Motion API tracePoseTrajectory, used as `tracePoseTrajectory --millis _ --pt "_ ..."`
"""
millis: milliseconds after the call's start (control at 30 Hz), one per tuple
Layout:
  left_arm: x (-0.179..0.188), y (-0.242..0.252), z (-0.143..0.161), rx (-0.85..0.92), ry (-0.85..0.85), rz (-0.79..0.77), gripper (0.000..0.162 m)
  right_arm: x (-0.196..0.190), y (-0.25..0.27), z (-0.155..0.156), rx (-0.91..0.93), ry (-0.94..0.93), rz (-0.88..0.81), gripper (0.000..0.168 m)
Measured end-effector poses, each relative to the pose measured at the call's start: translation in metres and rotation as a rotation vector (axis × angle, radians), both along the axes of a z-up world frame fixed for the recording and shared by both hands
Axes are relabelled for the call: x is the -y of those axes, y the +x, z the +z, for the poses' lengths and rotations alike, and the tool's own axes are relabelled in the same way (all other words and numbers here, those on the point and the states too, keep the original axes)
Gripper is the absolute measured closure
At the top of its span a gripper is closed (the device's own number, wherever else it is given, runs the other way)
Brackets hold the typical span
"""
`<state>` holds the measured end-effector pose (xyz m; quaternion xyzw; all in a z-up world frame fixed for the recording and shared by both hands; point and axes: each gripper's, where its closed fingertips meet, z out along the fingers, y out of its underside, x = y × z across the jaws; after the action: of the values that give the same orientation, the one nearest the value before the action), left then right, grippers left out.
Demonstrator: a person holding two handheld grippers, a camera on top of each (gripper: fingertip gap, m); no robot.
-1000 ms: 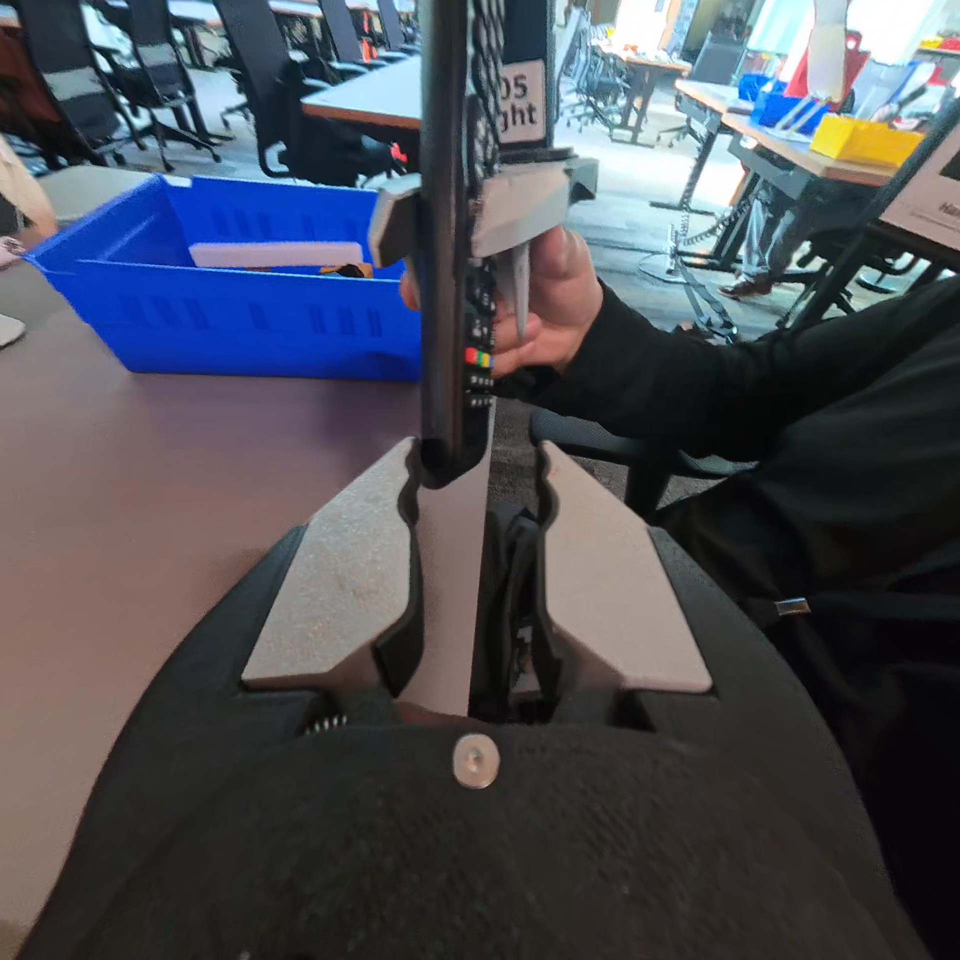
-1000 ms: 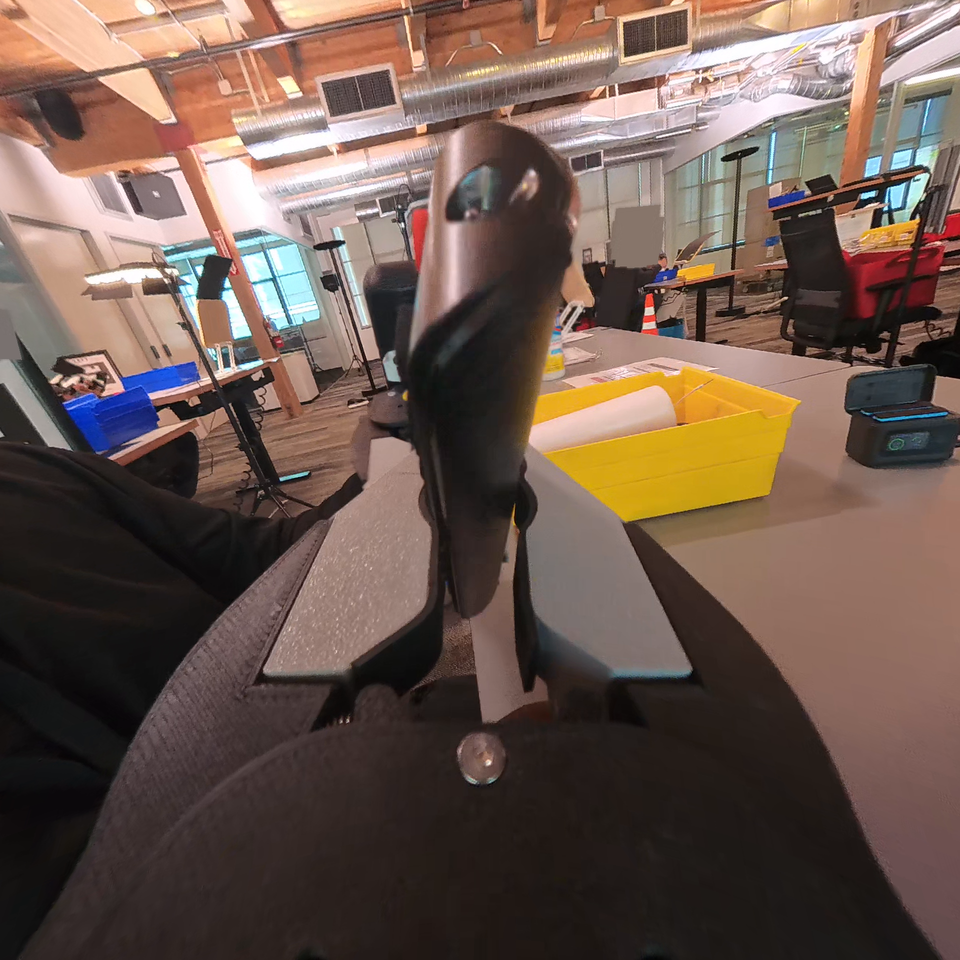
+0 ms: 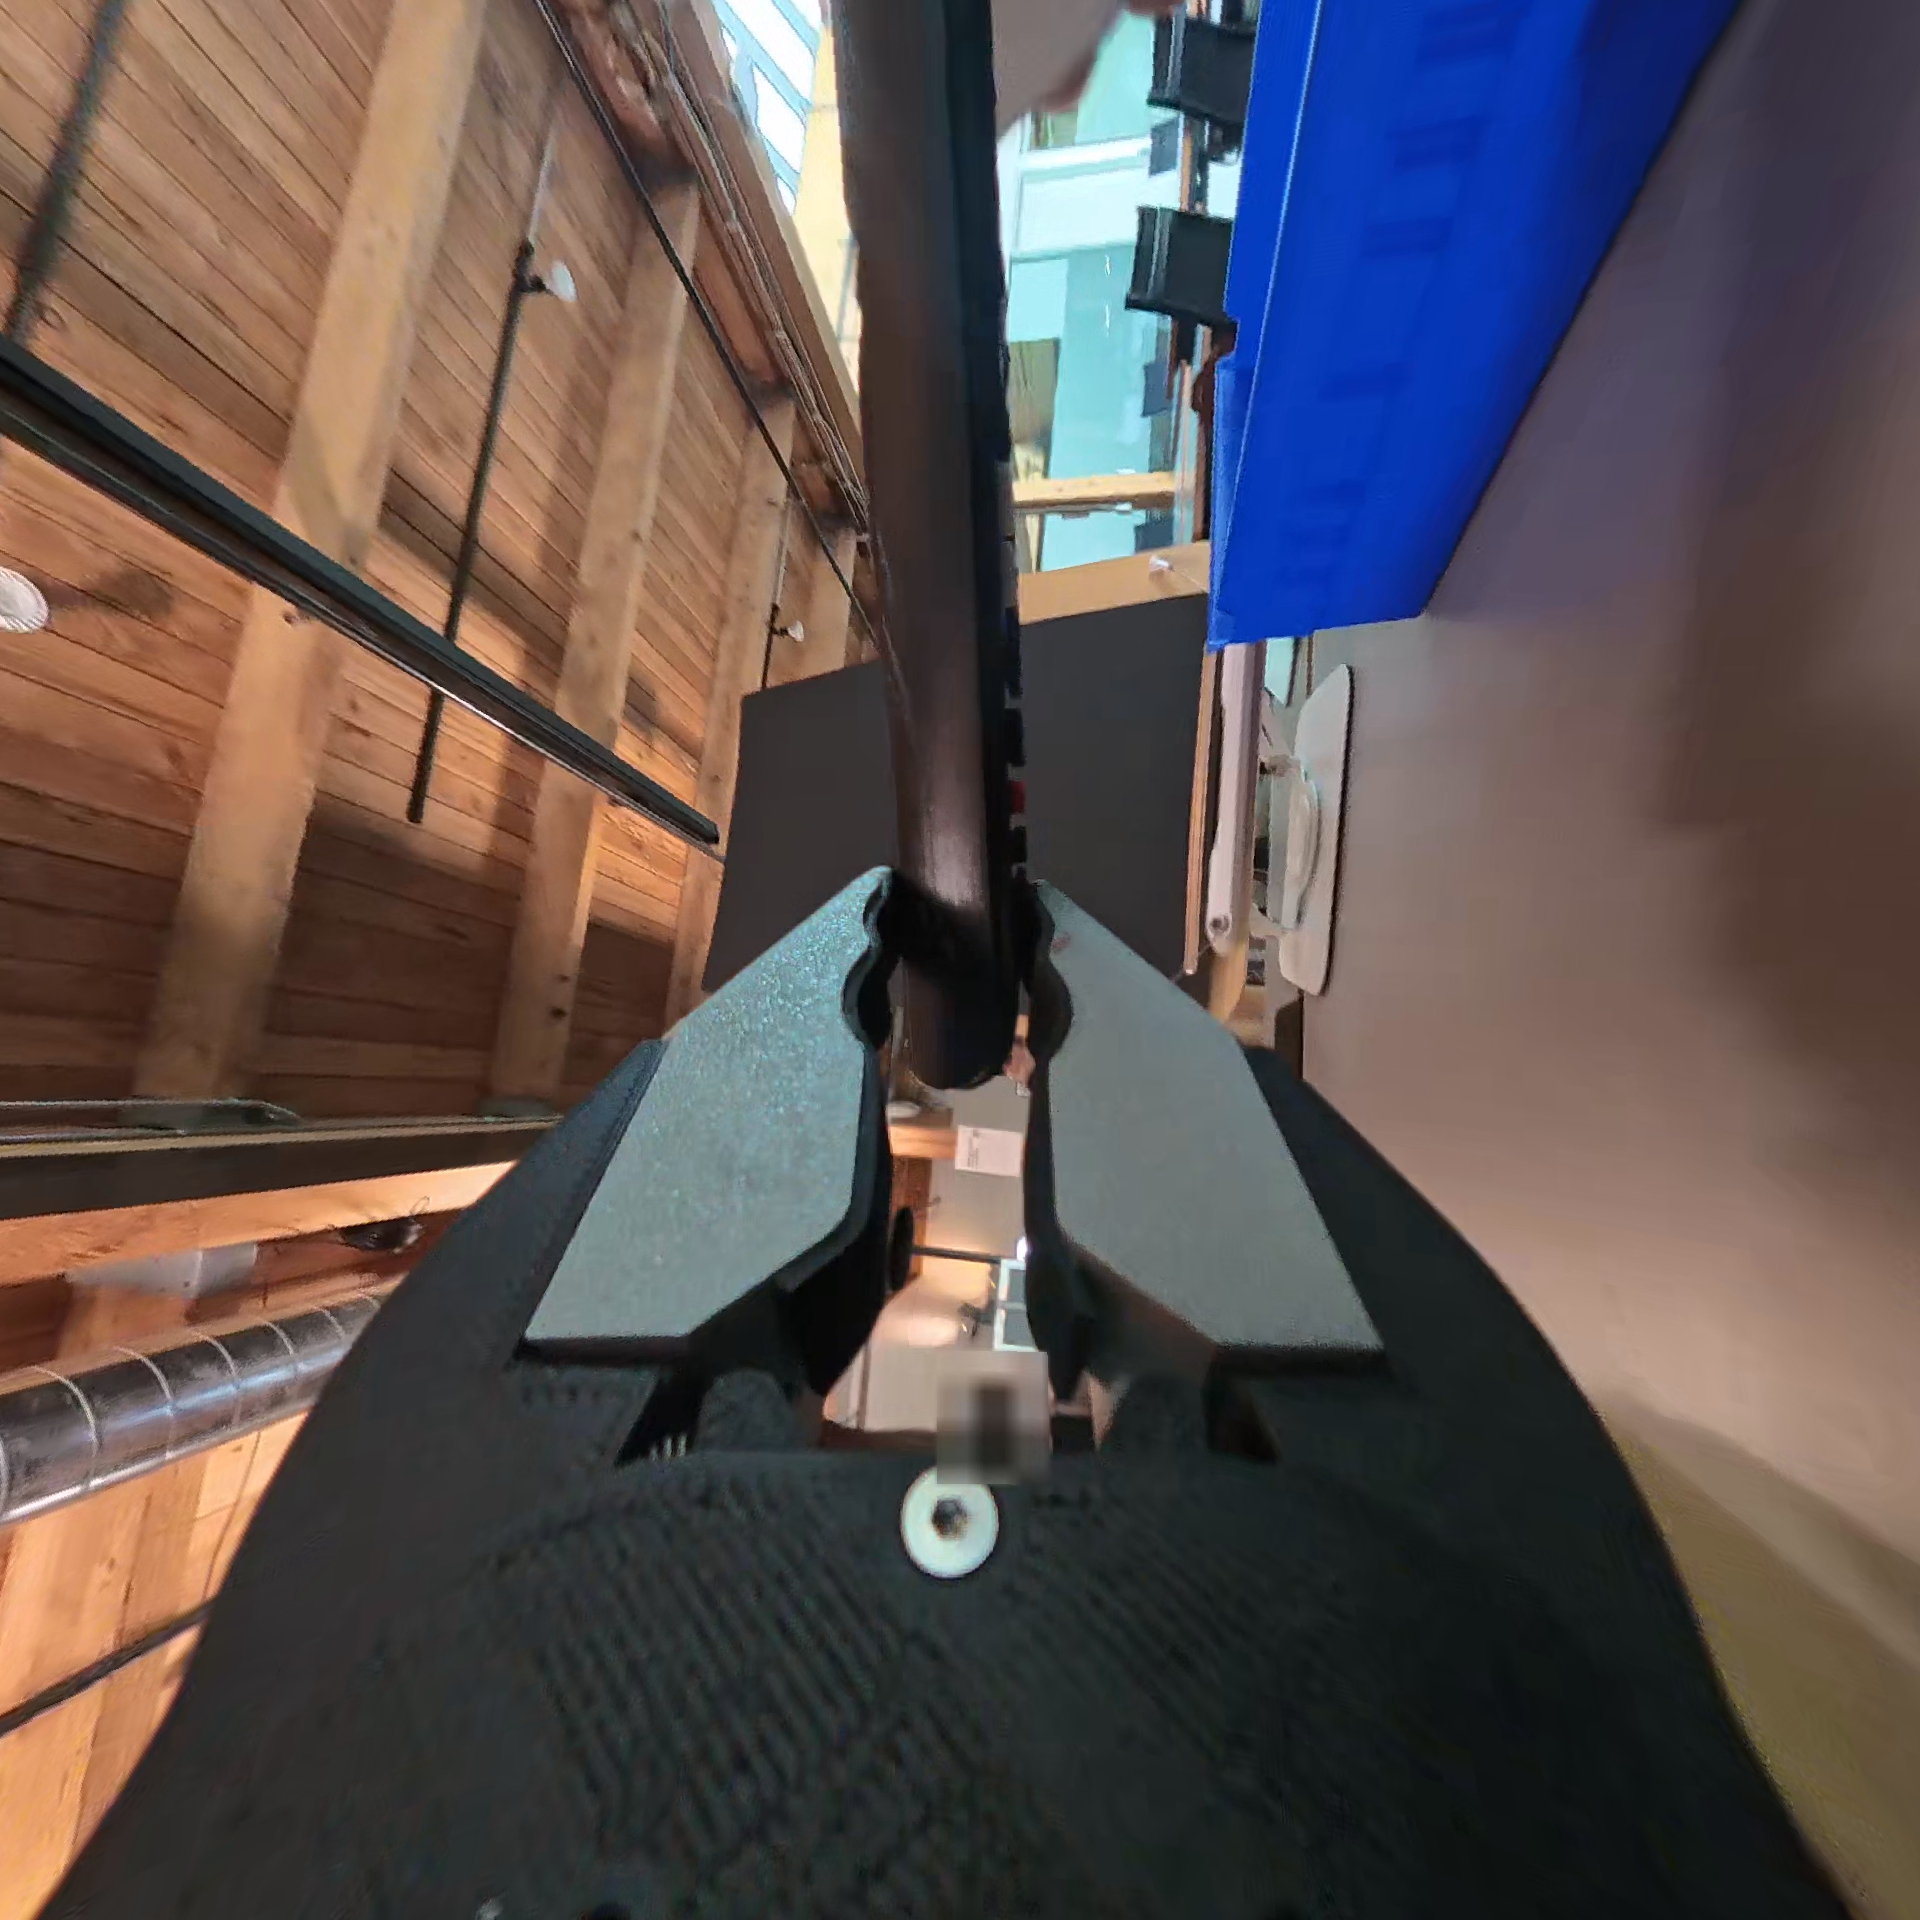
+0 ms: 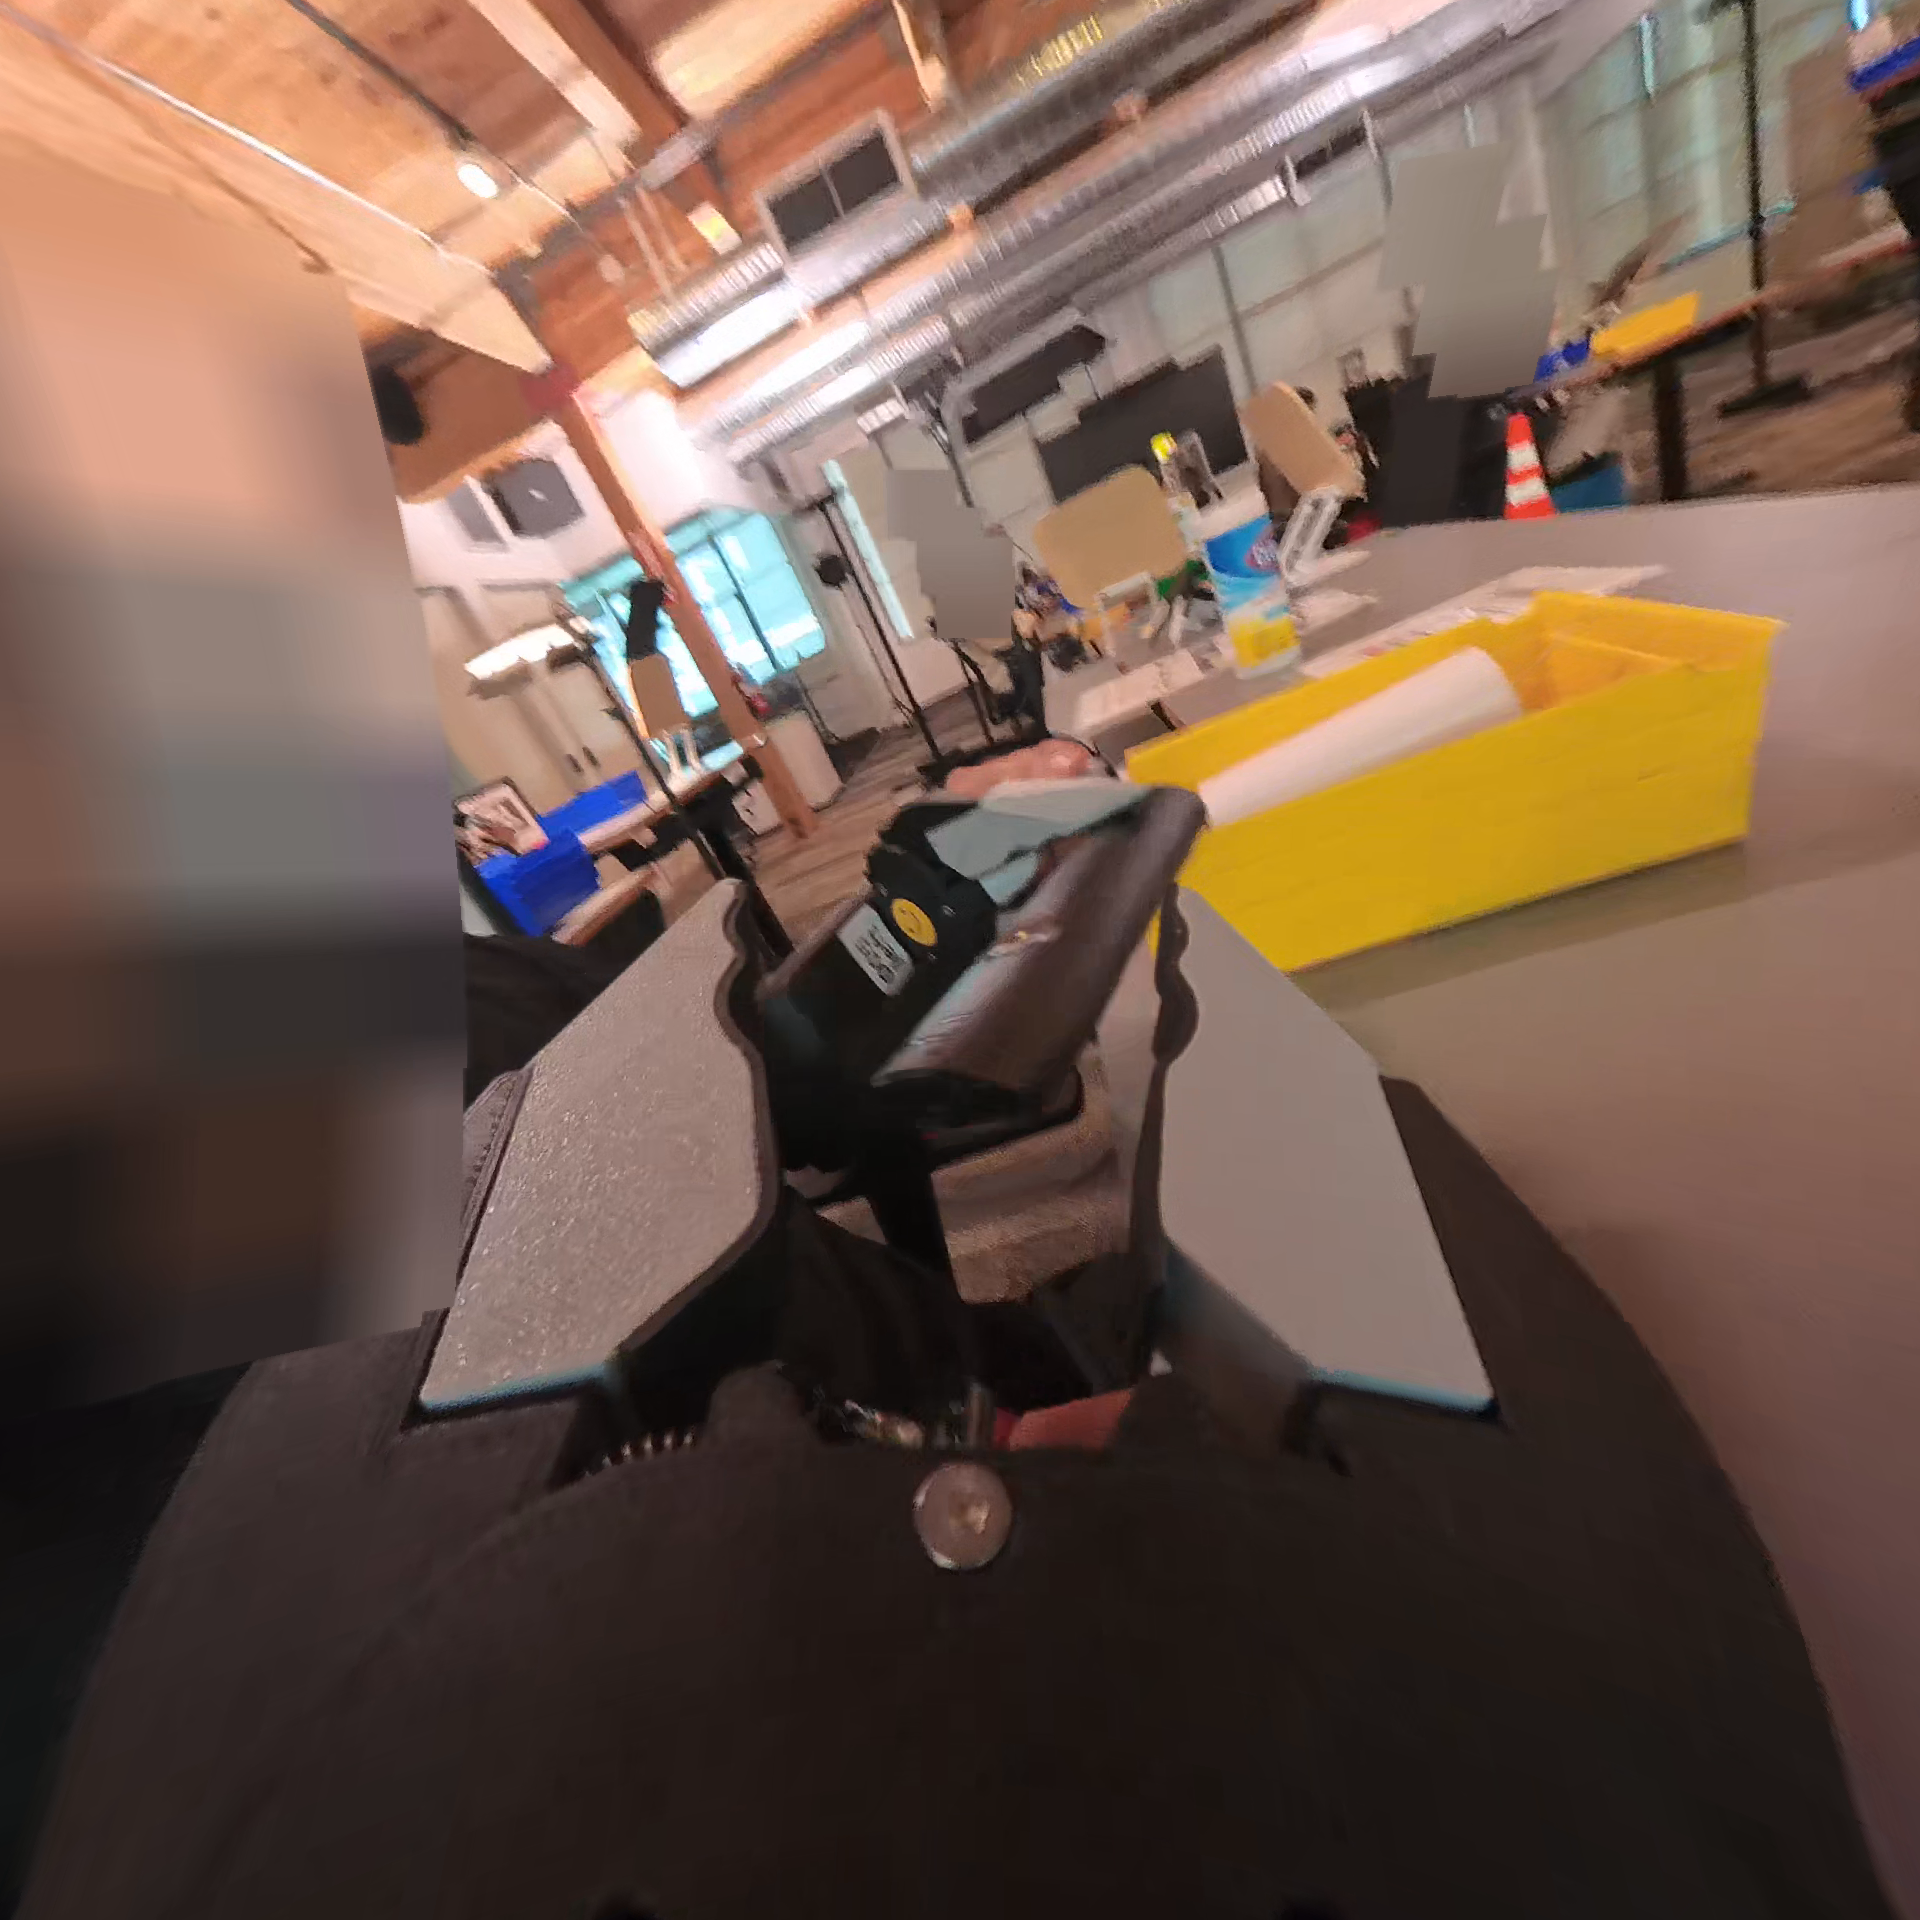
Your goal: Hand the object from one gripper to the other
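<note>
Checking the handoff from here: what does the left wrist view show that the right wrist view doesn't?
Only the left wrist view: the left gripper clamped on the end of the black remote, a blue bin on the table, wooden ceiling beams.

Only the right wrist view: the right gripper open and empty, a yellow bin holding a white roll.

Both: the remote, held by the left gripper.

black remote (image 3: 935, 623), blue bin (image 3: 1382, 312), yellow bin (image 4: 1475, 821)
</note>
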<state>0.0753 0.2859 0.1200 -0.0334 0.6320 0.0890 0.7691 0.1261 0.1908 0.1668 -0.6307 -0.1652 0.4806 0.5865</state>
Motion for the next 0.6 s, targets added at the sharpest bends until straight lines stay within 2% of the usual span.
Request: tracePoseTrajectory --millis 33,133,200,267,300,367,467,600 --pt "0.003 0.001 0.001 0.013 0.016 -0.009 0.141 -0.005 -0.002 -0.010 0.047 -0.035 -0.014 0.093" --pt "0.007 0.002 0.004 0.041 0.105 -0.011 0.141 -0.020 -0.013 -0.049 0.232 -0.141 -0.050 0.075" --pt "0.009 0.000 0.005 0.071 0.184 -0.014 0.141 -0.014 -0.027 -0.057 0.238 -0.166 0.033 0.085" --pt "0.014 0.000 0.005 0.098 0.242 -0.043 0.141 -0.007 -0.037 -0.052 0.148 -0.169 0.140 0.099" --pt "0.015 0.001 0.004 0.107 0.263 -0.050 0.141 -0.004 -0.041 -0.051 0.104 -0.170 0.194 0.112" --pt "0.012 0.004 -0.001 0.092 0.287 -0.037 0.141 -0.006 -0.044 -0.058 0.075 -0.211 0.241 0.114" --pt "0.010 0.008 -0.008 0.071 0.303 -0.022 0.141 -0.017 -0.048 -0.077 0.099 -0.281 0.226 0.118" --pt "0.008 0.011 -0.010 0.068 0.310 -0.003 0.139 -0.023 -0.065 -0.110 0.263 -0.335 0.226 0.132"
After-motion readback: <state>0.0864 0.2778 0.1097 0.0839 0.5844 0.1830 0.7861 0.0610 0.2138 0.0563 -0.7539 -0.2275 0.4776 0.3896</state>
